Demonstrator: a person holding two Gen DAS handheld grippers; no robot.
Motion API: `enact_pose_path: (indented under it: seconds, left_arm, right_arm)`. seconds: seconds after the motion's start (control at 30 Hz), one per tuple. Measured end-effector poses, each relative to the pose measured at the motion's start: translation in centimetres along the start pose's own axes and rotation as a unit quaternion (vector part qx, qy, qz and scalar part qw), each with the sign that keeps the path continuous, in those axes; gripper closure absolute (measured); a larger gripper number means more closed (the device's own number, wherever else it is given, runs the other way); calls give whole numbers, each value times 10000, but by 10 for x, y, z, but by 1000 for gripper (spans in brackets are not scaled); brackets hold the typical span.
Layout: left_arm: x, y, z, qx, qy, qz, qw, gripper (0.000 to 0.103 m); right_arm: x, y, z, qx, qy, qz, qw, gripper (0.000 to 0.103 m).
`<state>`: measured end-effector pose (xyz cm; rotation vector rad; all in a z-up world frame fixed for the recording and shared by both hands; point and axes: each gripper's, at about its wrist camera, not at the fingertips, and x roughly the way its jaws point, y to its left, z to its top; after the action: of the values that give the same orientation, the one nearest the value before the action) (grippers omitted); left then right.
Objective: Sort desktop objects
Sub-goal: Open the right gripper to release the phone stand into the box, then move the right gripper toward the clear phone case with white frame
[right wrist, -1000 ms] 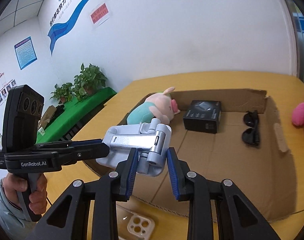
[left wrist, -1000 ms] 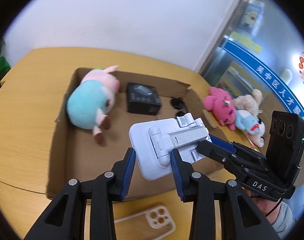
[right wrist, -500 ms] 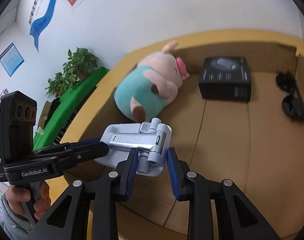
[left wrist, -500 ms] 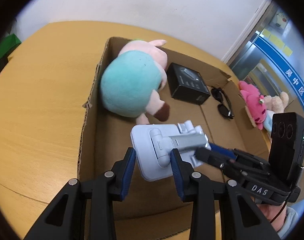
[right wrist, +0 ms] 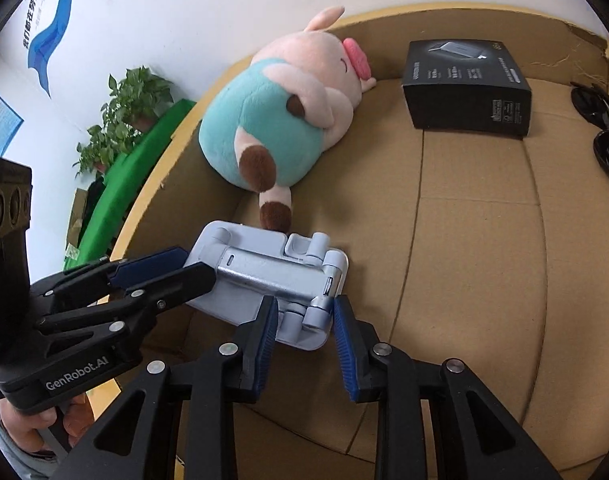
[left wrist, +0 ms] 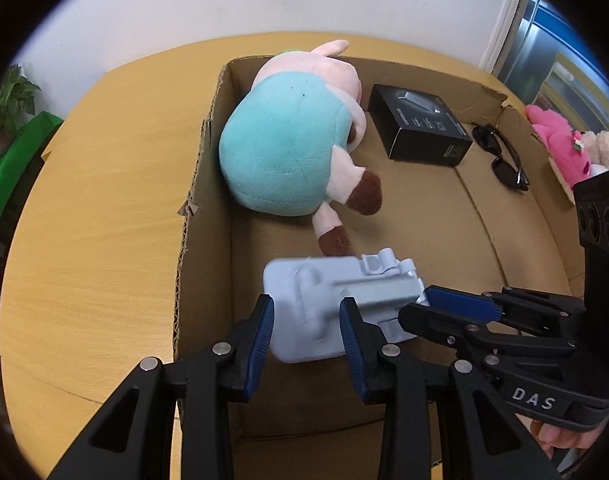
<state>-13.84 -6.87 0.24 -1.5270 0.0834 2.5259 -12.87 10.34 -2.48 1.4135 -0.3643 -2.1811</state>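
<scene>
A light blue folding phone stand [left wrist: 328,300] sits low in the near left corner of the cardboard box [left wrist: 208,128], just short of the plush pig's foot. My left gripper [left wrist: 306,330] is shut on one end of the stand. My right gripper [right wrist: 302,326] is shut on its hinge end [right wrist: 272,276]. The right gripper also shows in the left wrist view [left wrist: 456,304], and the left gripper in the right wrist view [right wrist: 164,272]. I cannot tell whether the stand touches the box floor.
In the box lie a teal and pink plush pig [left wrist: 292,140], a black carton [left wrist: 420,128] and black sunglasses [left wrist: 500,156]. Pink and beige plush toys [left wrist: 560,148] lie outside on the wooden table [left wrist: 96,200]. Green plants [right wrist: 124,120] stand beyond the table.
Both grippers have carried the stand forward and down into the box, close to the pig's feet. The phone case on the table has left the view.
</scene>
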Motion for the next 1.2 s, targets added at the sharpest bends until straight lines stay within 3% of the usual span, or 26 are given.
enact_pose_path:
  seconds: [0.13, 0.23, 0.27, 0.3, 0.33, 0.37, 0.4, 0.47, 0.53, 0.73, 0.9, 1.03, 1.2]
  left_arm:
    - [-5, 3, -4, -10, -66, 381, 9993, 70]
    - [-31, 6, -12, -209, -420, 222, 9987, 70]
    - [-42, 5, -16, -201, -601, 233, 9977, 70]
    - [-53, 2, -21, -203, -798, 265, 9962, 63]
    - [-66, -1, -27, -214, -1024, 315, 9940, 57]
    - [-78, -5, -33, -235, -1261, 392, 9910, 38]
    - [-88, -8, -39, -275, -1456, 489, 9878, 25]
    - [-106, -18, -52, -330, -1860, 597, 9802, 24]
    - [-113, -27, -59, -271, -1976, 567, 9783, 24]
    - [-108, -51, -63, -273, -1898, 260, 9811, 24]
    - [-113, -66, -71, -214, -1944, 228, 9804, 24]
    - [-116, -67, -81, -192, -1930, 119, 9809, 24]
    - [-107, -60, -107, -229, -1576, -146, 9871, 24]
  right_arm:
    - [-9, -5, -3, 72, -14, 147, 9999, 74]
    - [-46, -8, -10, -93, -475, -69, 9988, 72]
    - [-64, -10, -14, -152, -694, -202, 9973, 64]
    - [-82, -12, -19, -203, -912, -380, 9949, 56]
    - [-99, -13, -24, -252, -1110, -551, 9920, 39]
    - [-117, -14, -31, -314, -1331, -734, 9879, 24]
    - [-130, -15, -37, -350, -1479, -867, 9846, 20]
    - [-155, -16, -51, -450, -1732, -1137, 9773, 18]
    - [-170, -20, -60, -516, -1794, -1273, 9741, 18]
    - [-191, -23, -84, -654, -1798, -1414, 9713, 18]
    - [-198, -15, -99, -776, -1850, -1417, 9694, 18]
    - [-194, -11, -111, -810, -1740, -1158, 9746, 18]
    - [-170, -3, -135, -1030, -1162, -358, 9872, 18]
